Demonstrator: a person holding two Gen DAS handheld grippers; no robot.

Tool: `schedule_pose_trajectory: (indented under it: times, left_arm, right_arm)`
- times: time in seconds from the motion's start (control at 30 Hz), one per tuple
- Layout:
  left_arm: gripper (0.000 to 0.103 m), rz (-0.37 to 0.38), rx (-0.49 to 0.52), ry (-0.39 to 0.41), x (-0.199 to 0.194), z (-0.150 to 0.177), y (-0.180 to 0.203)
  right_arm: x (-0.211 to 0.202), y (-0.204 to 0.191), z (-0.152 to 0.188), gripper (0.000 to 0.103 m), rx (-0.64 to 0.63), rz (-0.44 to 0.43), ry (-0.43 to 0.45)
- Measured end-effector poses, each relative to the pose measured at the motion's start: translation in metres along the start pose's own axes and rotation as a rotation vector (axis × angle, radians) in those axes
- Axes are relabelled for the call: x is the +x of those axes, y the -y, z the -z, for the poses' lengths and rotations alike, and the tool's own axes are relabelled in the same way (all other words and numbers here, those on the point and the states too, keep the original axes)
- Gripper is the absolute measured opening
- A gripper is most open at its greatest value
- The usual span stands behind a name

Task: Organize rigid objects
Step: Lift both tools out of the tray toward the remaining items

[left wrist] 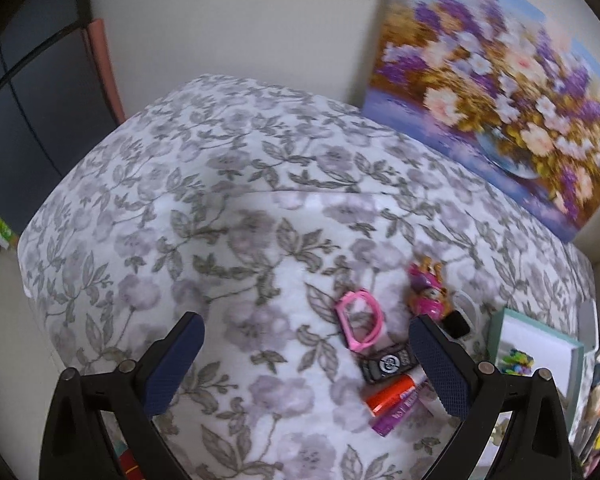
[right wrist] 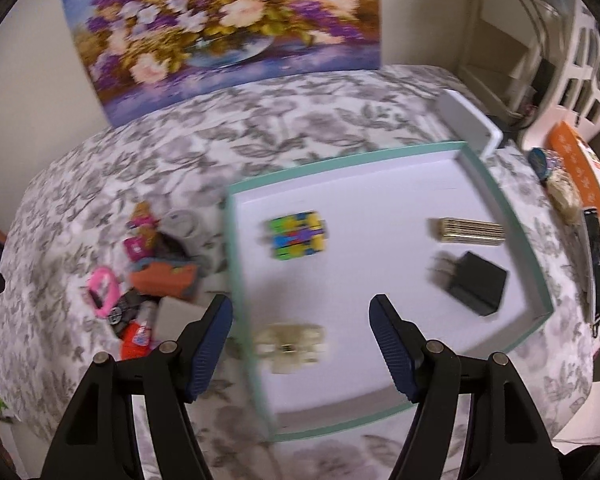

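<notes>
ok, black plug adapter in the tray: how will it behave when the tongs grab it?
The black plug adapter looks boxy and rigid, so it probably won't roll. Its smooth faces may slip. The prongs, at its left end, could snag.

Left wrist view: looks forward and down over the flowered cloth (left wrist: 228, 216) from the table's left end, the tray (left wrist: 540, 344) at its right edge.
Right wrist view: looks down from above the tray (right wrist: 512, 216), close.
Shared: the flower painting (left wrist: 496, 92), tray, and toy pile (right wrist: 148, 276).
</notes>
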State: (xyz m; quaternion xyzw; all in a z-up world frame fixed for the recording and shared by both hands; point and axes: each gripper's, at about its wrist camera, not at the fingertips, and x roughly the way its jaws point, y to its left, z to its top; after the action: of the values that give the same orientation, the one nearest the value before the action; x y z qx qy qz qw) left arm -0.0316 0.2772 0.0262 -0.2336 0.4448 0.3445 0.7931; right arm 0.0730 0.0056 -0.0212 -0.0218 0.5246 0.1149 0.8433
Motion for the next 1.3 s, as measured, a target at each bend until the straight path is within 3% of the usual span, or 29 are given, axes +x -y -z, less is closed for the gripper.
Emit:
schedule_pose_trajectory:
  times: [0.53, 1.0, 1.3]
  left_arm:
    - [0.103, -0.034, -0.087, -0.047, 0.023, -0.009, -0.047]
    - [0.103, -0.007, -0.042, -0.188, 0.079, 0.003, -0.022]
    - [0.103, 0.006, -0.018, -0.22, 0.102, 0.007, -0.004]
  right_arm:
    - [0.023, -0.067, 0.01, 0.072, -0.074, -0.087, -0.057]
    - [0.057, -0.075, 0.013, 0.072, -0.056, -0.11, -0.139]
    - [0.074, -0.078, 0.009, 0.072, -0.018, -0.139, -0.174]
